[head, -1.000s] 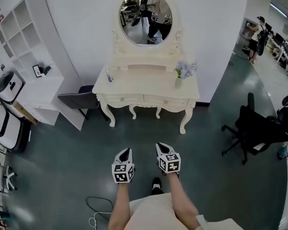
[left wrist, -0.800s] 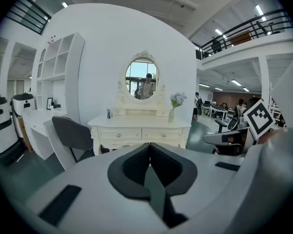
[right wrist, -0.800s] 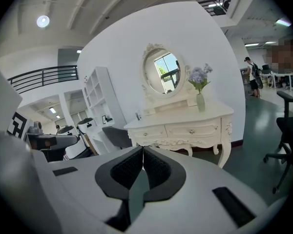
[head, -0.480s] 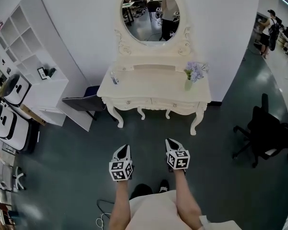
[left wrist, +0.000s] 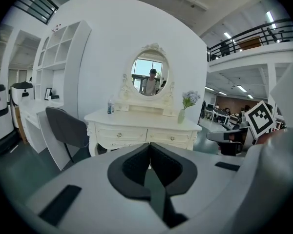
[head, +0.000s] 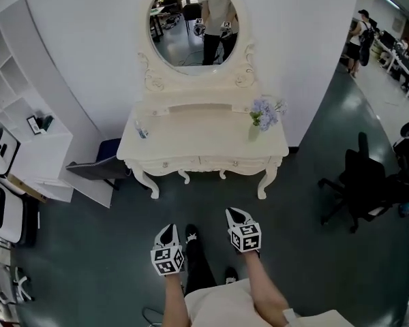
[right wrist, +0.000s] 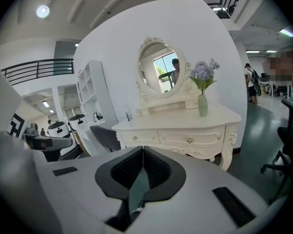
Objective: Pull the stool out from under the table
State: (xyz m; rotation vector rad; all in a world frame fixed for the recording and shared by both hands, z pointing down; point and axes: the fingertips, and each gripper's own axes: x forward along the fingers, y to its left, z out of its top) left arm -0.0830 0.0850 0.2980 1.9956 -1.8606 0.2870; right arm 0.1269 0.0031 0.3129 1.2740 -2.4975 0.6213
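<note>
- The left gripper (head: 168,229) and the right gripper (head: 236,214) are held side by side over the dark floor (head: 293,251). Both point at the front edge of the cream dressing table (head: 198,131) and are apart from it.
- Each claw is pressed together, with nothing between its pads.
- The stool cannot be made out. The tabletop covers the space beneath it in the head view, and the gripper bodies block most of that space in their own views.
- A slim vase (head: 253,133) near the tabletop's right edge holds pale purple flowers (head: 264,110).
- A small clear bottle (head: 142,129) stands near the left edge; what it contains cannot be told.
- The two front drawers (head: 165,163) are closed.
- A grey chair (head: 95,170) stands just beside the table's left end.
</note>
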